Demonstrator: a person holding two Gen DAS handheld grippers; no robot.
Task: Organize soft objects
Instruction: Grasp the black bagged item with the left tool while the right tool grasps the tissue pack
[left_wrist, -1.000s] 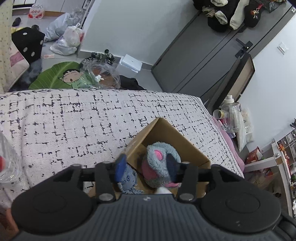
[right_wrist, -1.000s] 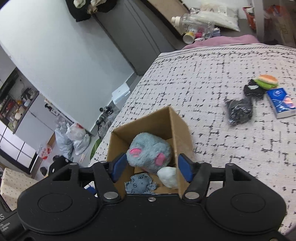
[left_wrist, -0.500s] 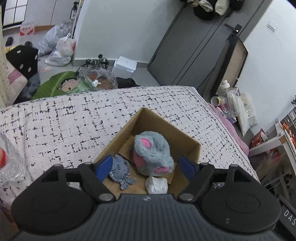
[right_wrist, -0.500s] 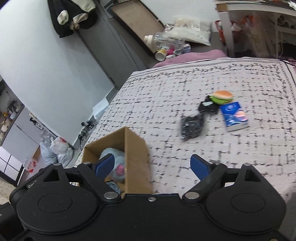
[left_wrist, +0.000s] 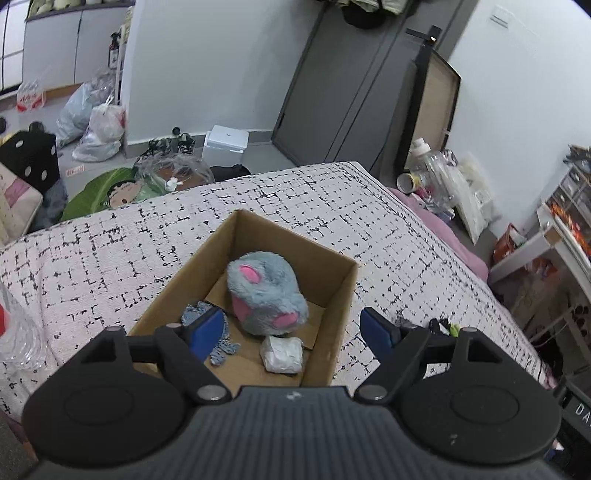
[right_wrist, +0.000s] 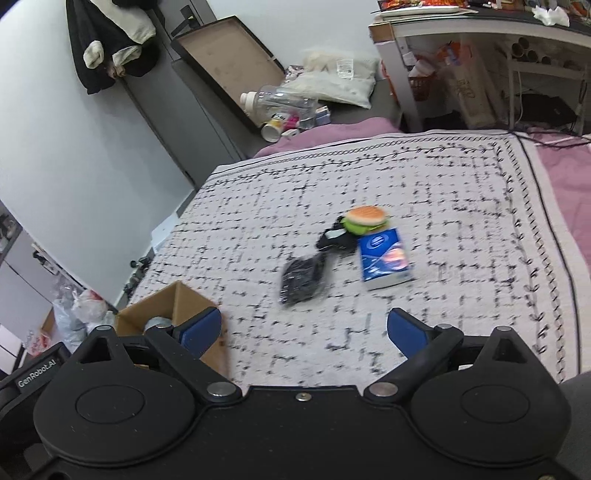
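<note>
A cardboard box (left_wrist: 332, 295) sits on the checked bed cover and holds a grey and pink plush (left_wrist: 264, 291), a blue knitted toy (left_wrist: 221, 343) and a white soft lump (left_wrist: 282, 354). My left gripper (left_wrist: 291, 332) is open and empty above the box's near side. My right gripper (right_wrist: 303, 332) is open and empty over the bed, with the box (right_wrist: 166, 306) at its lower left. Ahead of it lie a black soft item (right_wrist: 301, 280), another black item (right_wrist: 334, 238), a burger toy (right_wrist: 365, 218) and a blue tissue pack (right_wrist: 386, 258).
A clear plastic bottle (left_wrist: 14, 332) lies on the bed at the left. The bed's far edge drops to a floor with bags (left_wrist: 96, 125), a white box (left_wrist: 225, 144) and bottles (right_wrist: 280, 107). A desk (right_wrist: 480, 44) stands beyond the bed.
Both grippers have opened wider. The left has pulled back from the box. The right has swung right, away from the box and toward the items on the bed.
</note>
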